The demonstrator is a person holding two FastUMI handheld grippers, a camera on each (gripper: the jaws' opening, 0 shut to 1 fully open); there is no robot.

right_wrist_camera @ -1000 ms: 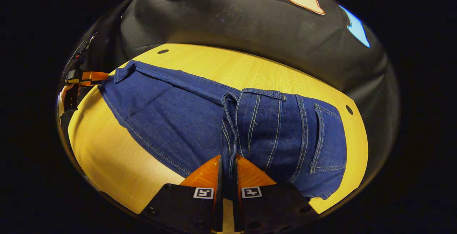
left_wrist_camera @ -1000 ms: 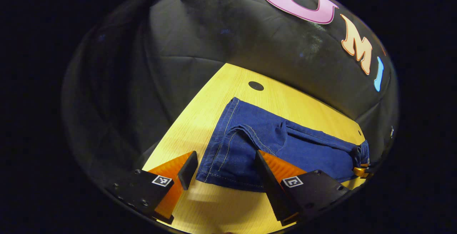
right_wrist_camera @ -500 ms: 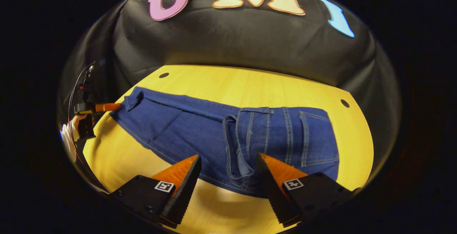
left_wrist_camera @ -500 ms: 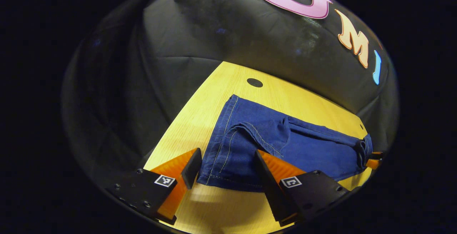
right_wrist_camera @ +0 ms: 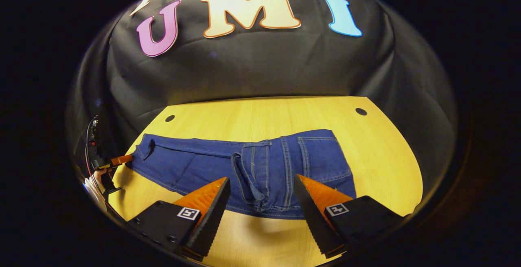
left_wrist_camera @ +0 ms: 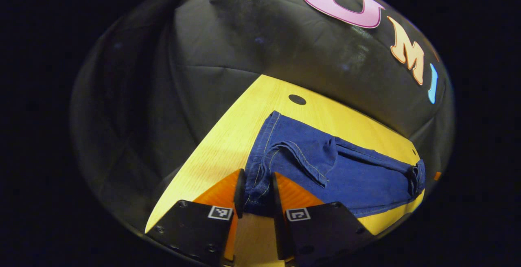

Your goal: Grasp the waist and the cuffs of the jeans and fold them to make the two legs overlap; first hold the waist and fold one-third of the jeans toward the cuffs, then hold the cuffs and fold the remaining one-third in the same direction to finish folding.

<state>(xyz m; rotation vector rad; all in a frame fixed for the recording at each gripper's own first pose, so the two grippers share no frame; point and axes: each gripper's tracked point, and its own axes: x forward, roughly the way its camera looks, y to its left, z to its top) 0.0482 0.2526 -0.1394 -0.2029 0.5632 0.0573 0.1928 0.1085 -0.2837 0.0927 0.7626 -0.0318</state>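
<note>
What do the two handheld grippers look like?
Left gripper: two wedge-shaped fingers with ribbed faces, on black blocks that each carry a small square black-and-white marker and screw holes. Right gripper: the same build, with saw-toothed finger edges. Farther off in the right gripper view, the left unit has thin cables.

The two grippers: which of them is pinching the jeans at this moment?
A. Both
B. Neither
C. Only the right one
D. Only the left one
D: in the left gripper view, the left gripper has its fingers closed on the cuff end of the jeans, while in the right gripper view the right gripper has its fingers spread wide, above the folded waist end without pressing on it.
</note>
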